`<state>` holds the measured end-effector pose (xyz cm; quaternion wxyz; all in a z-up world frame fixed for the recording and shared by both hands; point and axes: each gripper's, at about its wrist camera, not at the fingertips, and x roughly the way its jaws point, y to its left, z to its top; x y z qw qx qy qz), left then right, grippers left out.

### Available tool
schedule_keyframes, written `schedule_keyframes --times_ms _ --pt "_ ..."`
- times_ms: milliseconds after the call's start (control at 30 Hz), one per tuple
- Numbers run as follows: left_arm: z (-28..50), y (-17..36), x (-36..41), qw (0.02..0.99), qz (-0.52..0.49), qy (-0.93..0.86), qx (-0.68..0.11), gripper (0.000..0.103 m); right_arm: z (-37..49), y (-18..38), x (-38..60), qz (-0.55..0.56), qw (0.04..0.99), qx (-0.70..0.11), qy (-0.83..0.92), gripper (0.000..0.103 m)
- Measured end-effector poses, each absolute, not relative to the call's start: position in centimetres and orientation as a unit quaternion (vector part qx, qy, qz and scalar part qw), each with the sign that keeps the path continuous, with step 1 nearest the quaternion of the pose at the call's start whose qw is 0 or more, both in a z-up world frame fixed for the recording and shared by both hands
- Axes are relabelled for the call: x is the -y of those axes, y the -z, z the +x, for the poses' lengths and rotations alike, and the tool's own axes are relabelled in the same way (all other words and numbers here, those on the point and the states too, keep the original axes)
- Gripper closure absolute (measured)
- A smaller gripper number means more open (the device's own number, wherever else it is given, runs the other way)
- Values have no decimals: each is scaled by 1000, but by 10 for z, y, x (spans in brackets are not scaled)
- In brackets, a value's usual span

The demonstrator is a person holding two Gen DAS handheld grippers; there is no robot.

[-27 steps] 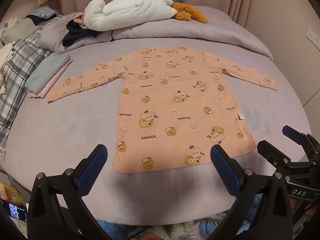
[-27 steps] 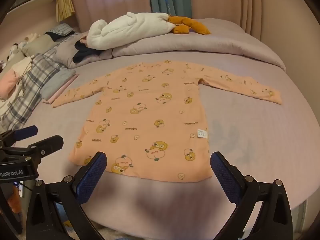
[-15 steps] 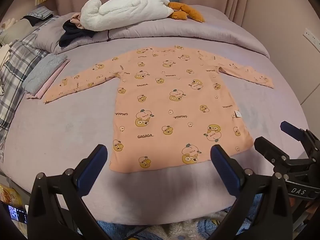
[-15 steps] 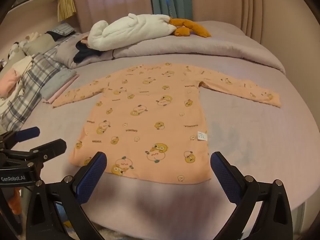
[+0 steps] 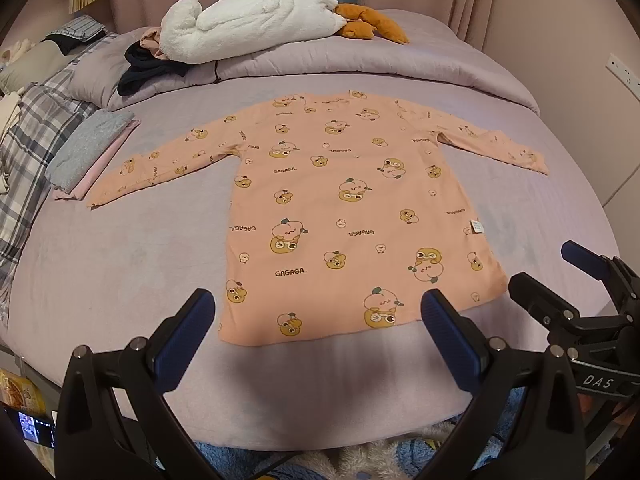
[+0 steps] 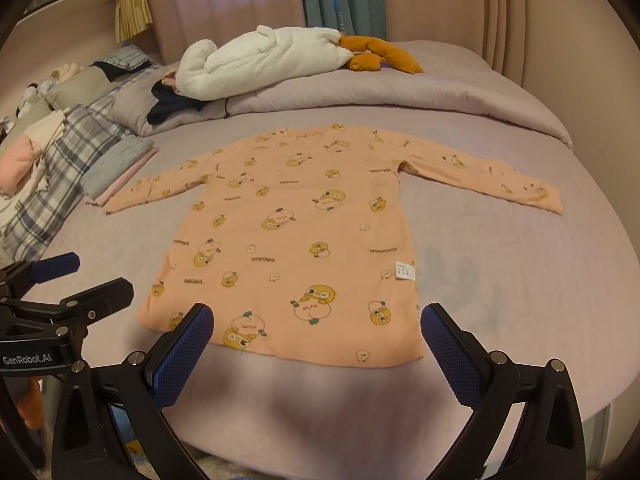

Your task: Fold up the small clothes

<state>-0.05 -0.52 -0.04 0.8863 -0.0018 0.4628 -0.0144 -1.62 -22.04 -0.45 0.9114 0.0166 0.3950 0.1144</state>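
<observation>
Peach long-sleeve nightshirt [image 5: 352, 216] lies flat on bed [image 5: 120, 264], approx. unfolded. Left gripper [image 5: 318, 334] & right gripper [image 6: 316, 338]: jaws wide, empty, above hem.

Shirt [image 5: 344, 216] flat mid-bed [image 5: 120, 264]; folded stack [image 5: 86, 148] left, plush [image 5: 248, 20] behind.

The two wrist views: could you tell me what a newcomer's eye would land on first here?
First, the peach long-sleeved top with cartoon prints, spread flat with both sleeves out across the middle of the lilac bed. Next, the white plush toy with orange feet lying on the rolled duvet behind it. Both grippers, left gripper and right gripper, hang open above the hem.
</observation>
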Motion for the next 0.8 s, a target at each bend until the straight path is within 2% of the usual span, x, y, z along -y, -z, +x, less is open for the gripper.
schedule_keyframes --times_ms 800 --pt "1 4 10 884 4 14 -467 0 -15 6 222 17 910 -398 -116 1"
